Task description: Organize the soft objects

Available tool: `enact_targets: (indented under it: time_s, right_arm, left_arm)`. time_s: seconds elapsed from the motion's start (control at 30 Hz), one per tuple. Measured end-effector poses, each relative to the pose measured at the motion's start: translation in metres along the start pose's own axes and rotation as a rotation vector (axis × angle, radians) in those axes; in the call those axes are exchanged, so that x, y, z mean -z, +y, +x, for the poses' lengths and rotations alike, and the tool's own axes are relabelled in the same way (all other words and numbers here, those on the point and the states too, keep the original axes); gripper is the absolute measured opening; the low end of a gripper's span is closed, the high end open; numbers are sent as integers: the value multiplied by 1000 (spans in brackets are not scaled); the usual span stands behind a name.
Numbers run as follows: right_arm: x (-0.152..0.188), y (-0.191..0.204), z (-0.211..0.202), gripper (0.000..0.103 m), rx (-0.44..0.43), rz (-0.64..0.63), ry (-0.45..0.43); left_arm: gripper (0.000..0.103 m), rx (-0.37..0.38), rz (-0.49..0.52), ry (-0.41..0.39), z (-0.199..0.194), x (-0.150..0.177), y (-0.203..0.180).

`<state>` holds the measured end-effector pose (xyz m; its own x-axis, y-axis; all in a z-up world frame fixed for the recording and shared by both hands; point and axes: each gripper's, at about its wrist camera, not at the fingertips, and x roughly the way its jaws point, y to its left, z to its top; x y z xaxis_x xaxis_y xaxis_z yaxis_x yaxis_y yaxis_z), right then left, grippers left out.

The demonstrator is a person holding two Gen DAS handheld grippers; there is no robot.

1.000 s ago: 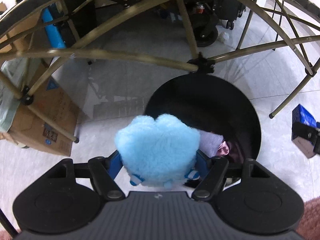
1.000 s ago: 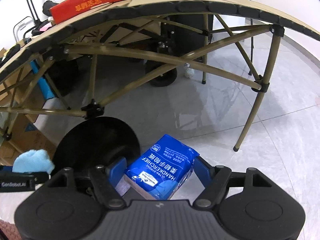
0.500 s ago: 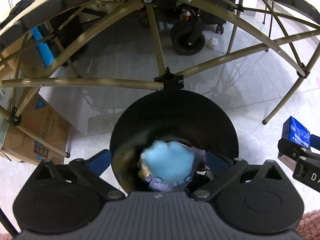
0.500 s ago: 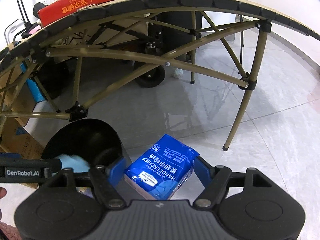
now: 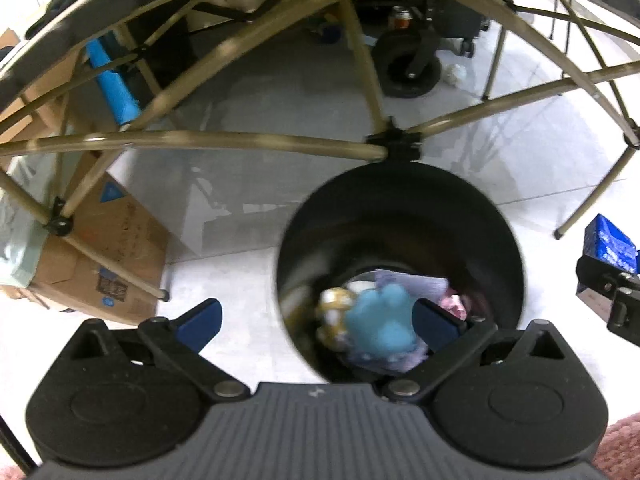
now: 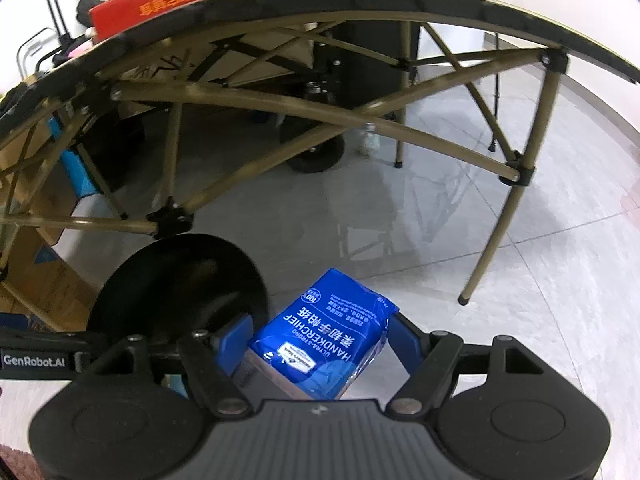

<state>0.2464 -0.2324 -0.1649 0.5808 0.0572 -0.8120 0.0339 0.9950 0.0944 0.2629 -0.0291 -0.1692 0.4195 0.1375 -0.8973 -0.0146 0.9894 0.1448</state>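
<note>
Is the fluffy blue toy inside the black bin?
Inside: the blue toy lies deep in the black bin, among other soft things.

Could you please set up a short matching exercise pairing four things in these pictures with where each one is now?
Things:
1. light blue plush toy
2. blue handkerchief pack
3. red box
4. cardboard box

Places:
A. on the tabletop
B. inside the black bin
C. between the jaws of the right gripper
D. on the floor under the table

Pairs: 1-B, 2-C, 3-A, 4-D
</note>
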Motion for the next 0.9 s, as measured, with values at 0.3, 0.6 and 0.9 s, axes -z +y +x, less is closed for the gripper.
enact_targets:
  time_s: [0.3,0.6,0.9]
  right_arm:
    - [-3,59,7,74,-61,-94,2]
    - [-1,106,22,102,-102,-162,25]
    - [2,98,-3,103,-79,-188,-38]
  left_arm:
    - [103,-57,-91,24,1,9,54]
    - [103,-89,-171,37,-2,13,89]
    - [103,-90,-167,-47,-32,19,87]
